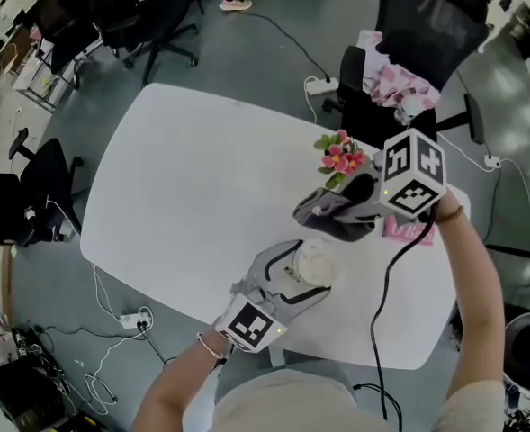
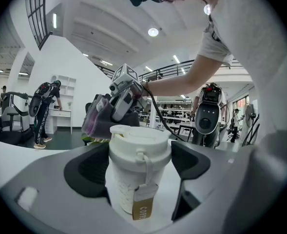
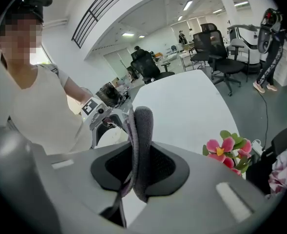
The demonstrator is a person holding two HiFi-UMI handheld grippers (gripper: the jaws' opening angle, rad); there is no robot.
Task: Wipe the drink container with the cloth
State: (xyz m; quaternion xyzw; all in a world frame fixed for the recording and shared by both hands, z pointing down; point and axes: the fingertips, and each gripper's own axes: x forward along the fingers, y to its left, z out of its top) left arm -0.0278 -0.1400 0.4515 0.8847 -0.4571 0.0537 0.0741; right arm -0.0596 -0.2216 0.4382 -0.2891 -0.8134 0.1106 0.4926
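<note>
Holding the drink container (image 2: 138, 167) over the near edge of the worktop (image 1: 193, 205), your left tongs (image 1: 302, 275) stand wide with both pads pressed on it. Your right tongs (image 1: 350, 207) are clamped on the folded grey cloth (image 3: 142, 150), just far-right of the container and apart from it. Judge both grasps done and the wiping itself not yet begun.
</note>
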